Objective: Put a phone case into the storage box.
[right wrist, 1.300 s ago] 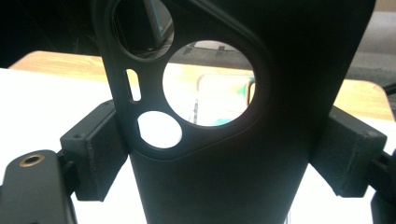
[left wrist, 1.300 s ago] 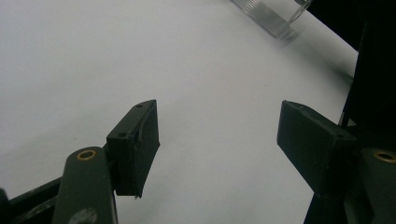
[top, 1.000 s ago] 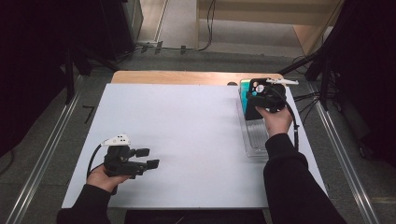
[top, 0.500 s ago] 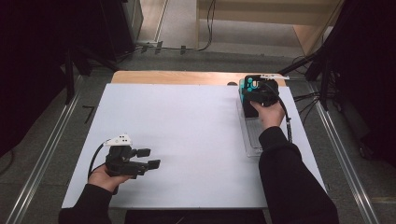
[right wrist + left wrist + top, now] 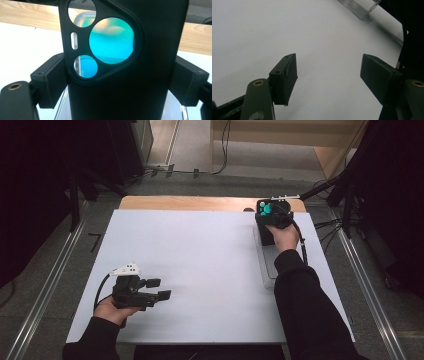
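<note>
My right gripper [image 5: 274, 218] is shut on a black phone case [image 5: 150, 37], its pads pressing the case's two long sides. The case stands upright before the camera, and something teal [image 5: 110, 40] shows through its round camera cutouts. In the high view the case [image 5: 270, 212] hangs over the far end of a clear plastic tray [image 5: 268, 267] at the table's right. My left gripper [image 5: 159, 289] rests low at the near left, jaws open with only white surface between them. In the left gripper view this gripper [image 5: 329, 67] holds nothing.
A white sheet [image 5: 200, 255] covers the table, with a strip of bare wood [image 5: 190, 202] along the far edge. The tray's near corner [image 5: 359, 8] shows at the top of the left gripper view. Cables and stands crowd the floor at right.
My right hand has carried the case leftward, over the teal thing at the tray's far end. The left hand has stayed where it was.
</note>
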A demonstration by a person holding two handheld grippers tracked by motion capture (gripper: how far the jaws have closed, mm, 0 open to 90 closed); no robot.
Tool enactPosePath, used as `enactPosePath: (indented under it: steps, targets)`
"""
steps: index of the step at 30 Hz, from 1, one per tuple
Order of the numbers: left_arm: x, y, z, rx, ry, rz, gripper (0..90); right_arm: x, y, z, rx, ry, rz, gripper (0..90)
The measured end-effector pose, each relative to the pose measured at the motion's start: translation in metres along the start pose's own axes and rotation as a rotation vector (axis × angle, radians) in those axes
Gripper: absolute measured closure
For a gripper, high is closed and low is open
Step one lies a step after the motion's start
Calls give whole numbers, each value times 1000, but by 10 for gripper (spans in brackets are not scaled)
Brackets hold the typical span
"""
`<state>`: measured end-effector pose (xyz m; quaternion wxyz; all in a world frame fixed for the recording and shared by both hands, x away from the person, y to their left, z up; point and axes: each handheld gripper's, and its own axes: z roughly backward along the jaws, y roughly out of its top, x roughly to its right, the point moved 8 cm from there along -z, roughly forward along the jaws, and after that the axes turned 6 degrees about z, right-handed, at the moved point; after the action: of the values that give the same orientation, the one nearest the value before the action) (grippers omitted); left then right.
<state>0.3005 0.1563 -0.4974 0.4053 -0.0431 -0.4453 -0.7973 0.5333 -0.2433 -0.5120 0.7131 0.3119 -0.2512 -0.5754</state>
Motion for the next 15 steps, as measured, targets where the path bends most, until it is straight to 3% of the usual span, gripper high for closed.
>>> enactPosePath:
  steps: [2,3,10,15]
  targets:
    - [0,0,0,2,-2,3,295,1,0,0,4,20,-4,70]
    - [-1,0,0,2,-2,5,296,2,1,0,8,21,-11,6]
    - [-4,3,-2,9,0,15,299,0,10,17,50,20,-5,0]
    - [-5,3,-2,5,-3,13,299,-14,17,41,60,61,7,0]
